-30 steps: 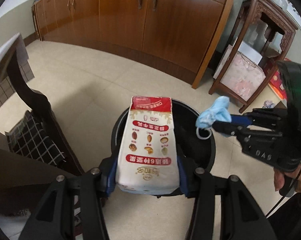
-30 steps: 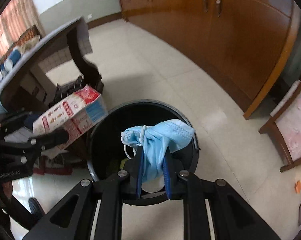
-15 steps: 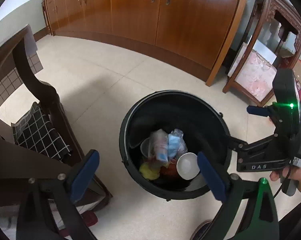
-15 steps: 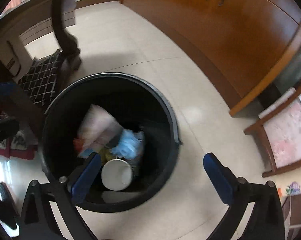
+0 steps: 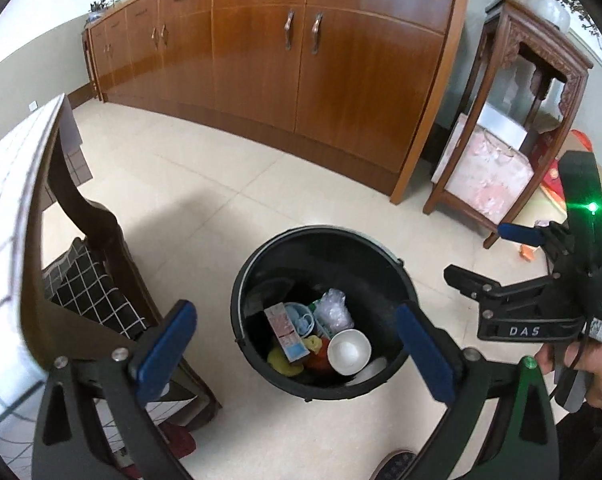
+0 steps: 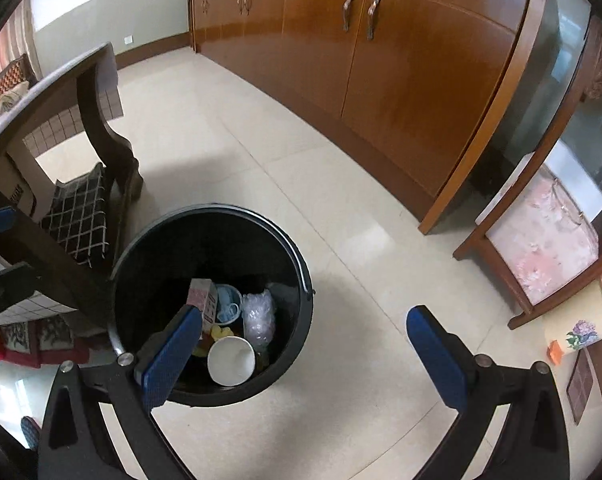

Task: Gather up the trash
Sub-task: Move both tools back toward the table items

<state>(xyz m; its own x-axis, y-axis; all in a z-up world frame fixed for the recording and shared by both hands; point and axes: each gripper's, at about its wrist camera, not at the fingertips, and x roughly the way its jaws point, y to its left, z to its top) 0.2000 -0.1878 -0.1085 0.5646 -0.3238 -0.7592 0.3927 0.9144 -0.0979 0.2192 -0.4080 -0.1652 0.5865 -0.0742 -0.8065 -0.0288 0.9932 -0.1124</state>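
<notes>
The trash lies in the black bin (image 5: 321, 316) on the tile floor: a light, stiff milk carton (image 5: 285, 330) best pinched across its flat sides, a soft blue mask (image 5: 299, 316), and a white bowl (image 5: 349, 350) at the pile's 5 o'clock. The left gripper (image 5: 297, 350) hangs over the bin, tilted steeply down, jaws wide and empty. The right gripper (image 6: 305, 354), equally wide and empty, points down at the bin's 3 o'clock rim.

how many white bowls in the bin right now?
1. The bowl lies on top of the trash at the near side of the bin, beside the carton. More could be buried under the pile.
</notes>
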